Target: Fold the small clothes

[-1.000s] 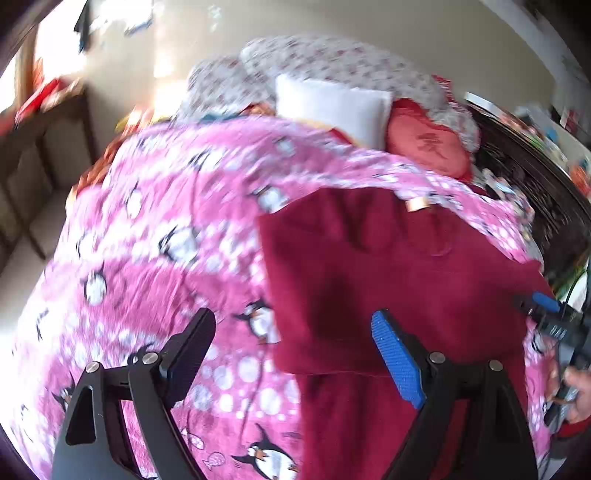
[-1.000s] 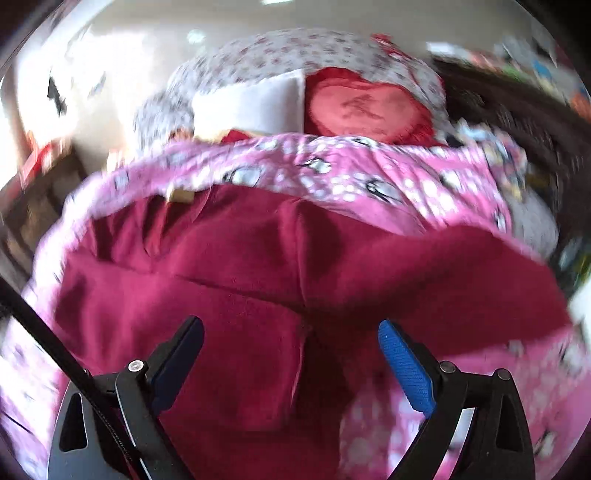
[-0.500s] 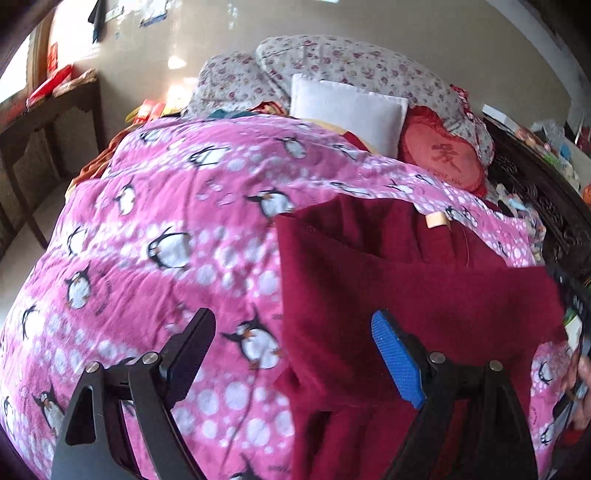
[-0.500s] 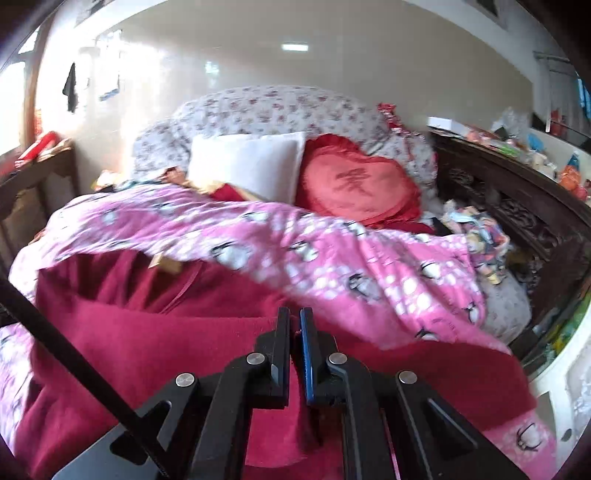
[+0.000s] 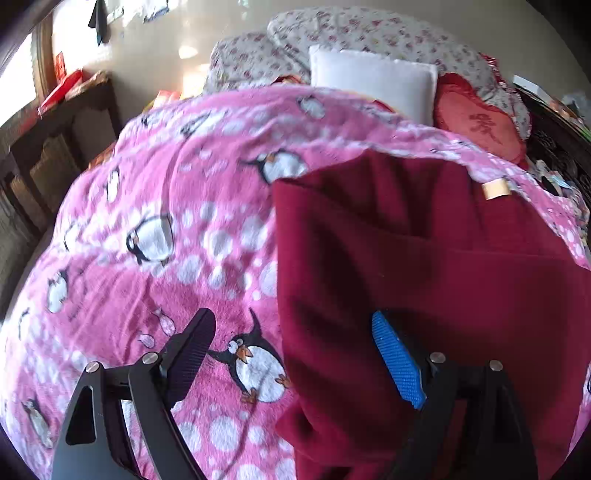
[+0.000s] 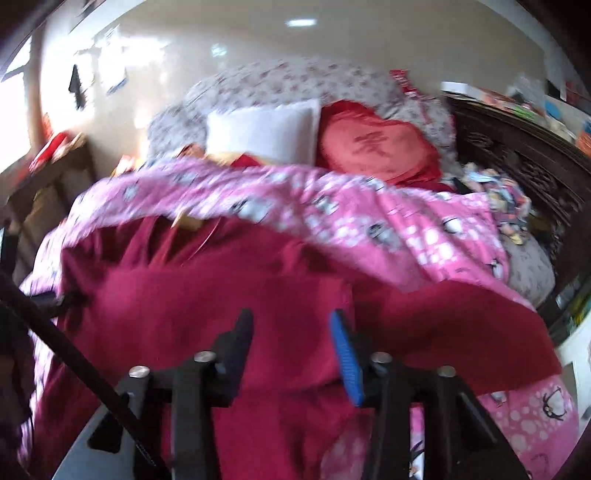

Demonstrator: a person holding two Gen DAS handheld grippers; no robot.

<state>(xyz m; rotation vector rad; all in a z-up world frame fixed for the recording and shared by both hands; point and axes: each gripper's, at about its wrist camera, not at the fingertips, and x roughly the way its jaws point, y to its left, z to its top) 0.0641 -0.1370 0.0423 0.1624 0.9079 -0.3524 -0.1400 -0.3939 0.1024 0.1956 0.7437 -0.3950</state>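
Right gripper reopening from pinched, over maroon garment, left gripper spread, angled down

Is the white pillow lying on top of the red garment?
No, the white pillow stands at the head of the bed, far behind the red garment.

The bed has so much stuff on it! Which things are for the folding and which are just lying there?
For the folding:
- dark red garment
- left gripper, open
- right gripper, jaws opening, nothing pinched

Just lying there:
- pink penguin blanket
- white pillow
- red heart cushion
- flowery pillows
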